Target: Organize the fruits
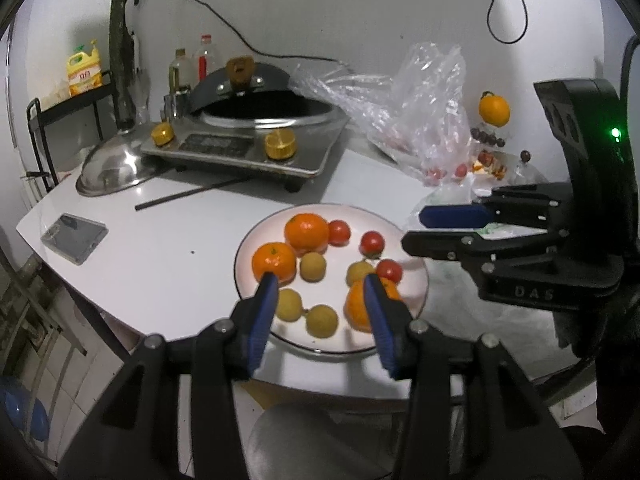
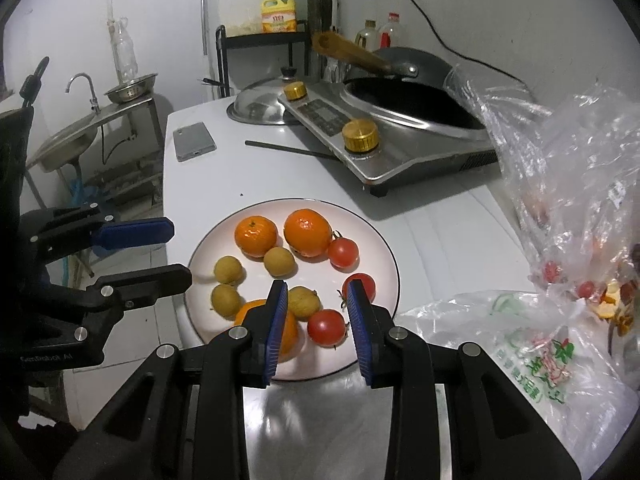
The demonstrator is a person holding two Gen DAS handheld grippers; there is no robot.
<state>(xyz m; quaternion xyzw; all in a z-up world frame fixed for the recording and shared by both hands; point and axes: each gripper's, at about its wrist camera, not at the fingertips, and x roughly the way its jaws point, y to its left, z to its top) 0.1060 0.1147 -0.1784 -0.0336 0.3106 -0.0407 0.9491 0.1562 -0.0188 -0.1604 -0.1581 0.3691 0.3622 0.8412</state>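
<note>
Hovering, L tongs: left gripper [image 1: 322,282], black w/ blue pads, jaws spread wide, nothing between them, above near side of plate.
R tongs: right gripper [image 2: 317,289], same build, jaws apart, empty, above near rim; a red tomato [image 2: 327,327] lies below the gap.
Plate: round white plate w/ thin dark rim [image 2: 390,258], on white tabletop [image 2: 224,184] near its front edge.
Fruit: all on plate. 3 glossy orange mandarins [image 2: 256,236], one half hidden behind R left finger. 3 small red tomatoes w/ green stems on plate's right. 4 dull tan-yellow round longans [image 2: 228,269], centre and left.
Beyond: steel induction cooker w/ gold knobs [image 2: 360,134], black wok on it; steel dome lid [image 2: 260,106] and grey phone [image 2: 195,141] to its left.
Right side: crumpled clear plastic bags [image 2: 560,160], a few red and orange pieces inside.
</note>
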